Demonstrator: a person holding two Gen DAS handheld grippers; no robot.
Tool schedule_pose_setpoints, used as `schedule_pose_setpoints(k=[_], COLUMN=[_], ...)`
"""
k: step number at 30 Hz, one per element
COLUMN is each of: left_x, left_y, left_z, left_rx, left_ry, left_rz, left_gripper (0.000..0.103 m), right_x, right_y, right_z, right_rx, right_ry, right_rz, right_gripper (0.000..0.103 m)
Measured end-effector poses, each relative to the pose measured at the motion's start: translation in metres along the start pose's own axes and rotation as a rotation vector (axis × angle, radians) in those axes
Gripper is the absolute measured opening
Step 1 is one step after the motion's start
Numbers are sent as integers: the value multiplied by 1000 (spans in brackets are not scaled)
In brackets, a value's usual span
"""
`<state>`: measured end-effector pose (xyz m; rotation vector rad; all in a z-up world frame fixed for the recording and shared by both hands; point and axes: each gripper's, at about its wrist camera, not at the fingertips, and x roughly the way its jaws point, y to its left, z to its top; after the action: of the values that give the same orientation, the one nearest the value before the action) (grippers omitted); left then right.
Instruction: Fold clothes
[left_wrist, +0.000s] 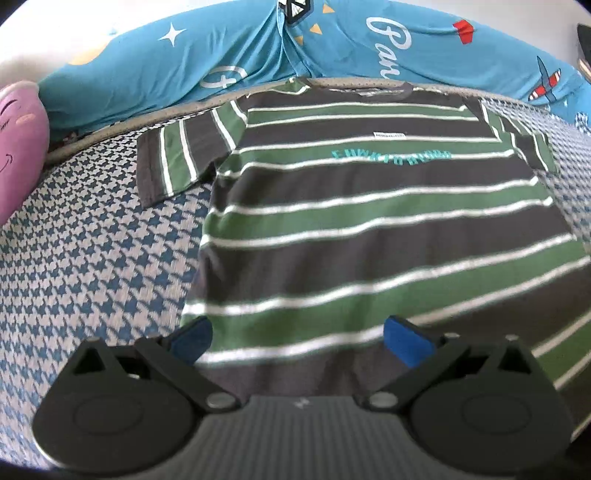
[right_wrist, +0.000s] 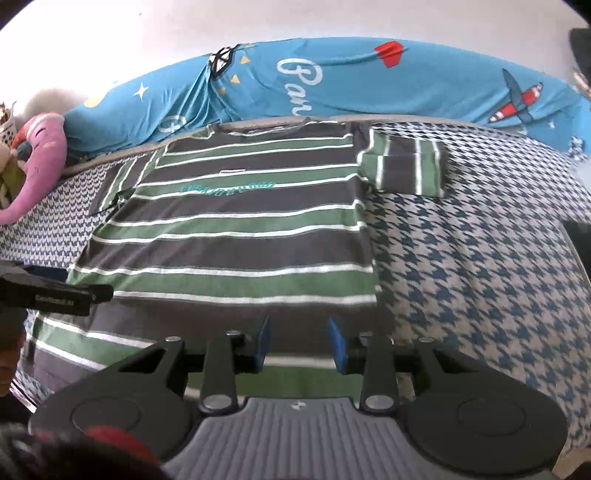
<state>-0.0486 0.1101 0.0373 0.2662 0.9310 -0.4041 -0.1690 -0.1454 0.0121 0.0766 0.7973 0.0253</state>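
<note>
I have the striped T-shirt (left_wrist: 369, 206) spread flat on the bed (left_wrist: 92, 258), front up, its collar at the far edge of the mattress where the blue printed bedding (left_wrist: 221, 48) is bunched against the wall. The shirt is banded in dark grey and green with thin white lines, and carries teal lettering across the chest under a small white label. The bed cover is a blue-and-white houndstooth print.

My left claw (left_wrist: 299, 341) hangs just above the near hem, toward the shirt's left side. Its blue pads (left_wrist: 406, 343) stand wide apart with only striped cloth visible between them, nothing pinched. In the left wrist view the left sleeve (left_wrist: 181, 158) lies spread out on the houndstooth cover toward the bed's left side.

My right claw (right_wrist: 300, 345) is over the near hem too, closer to the shirt's right edge. Its pads (right_wrist: 338, 345) are parted by a moderate gap, narrower than on the left, and grip nothing; whether they touch the cloth I cannot tell. In this view the right sleeve (right_wrist: 404, 166) lies out flat near the far right corner of the shirt. A pink plush toy (right_wrist: 40, 162) sits at the bed's far left edge, and the left claw's black body (right_wrist: 55, 295) pokes in from the left.
</note>
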Motion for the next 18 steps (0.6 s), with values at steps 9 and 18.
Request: schedule_pose_setpoints(k=[9, 18], left_x=[15, 31], left_y=[-4, -3], left_z=[20, 34], left_rx=[10, 3], left_ry=[-12, -11], left_rz=[-5, 6], left_gripper=[103, 103], right_x=[29, 48], right_y=[-6, -11], right_z=[18, 31], right_rx=[5, 21], right_ry=[17, 49], right_rz=[56, 67], right_gripper=[35, 35])
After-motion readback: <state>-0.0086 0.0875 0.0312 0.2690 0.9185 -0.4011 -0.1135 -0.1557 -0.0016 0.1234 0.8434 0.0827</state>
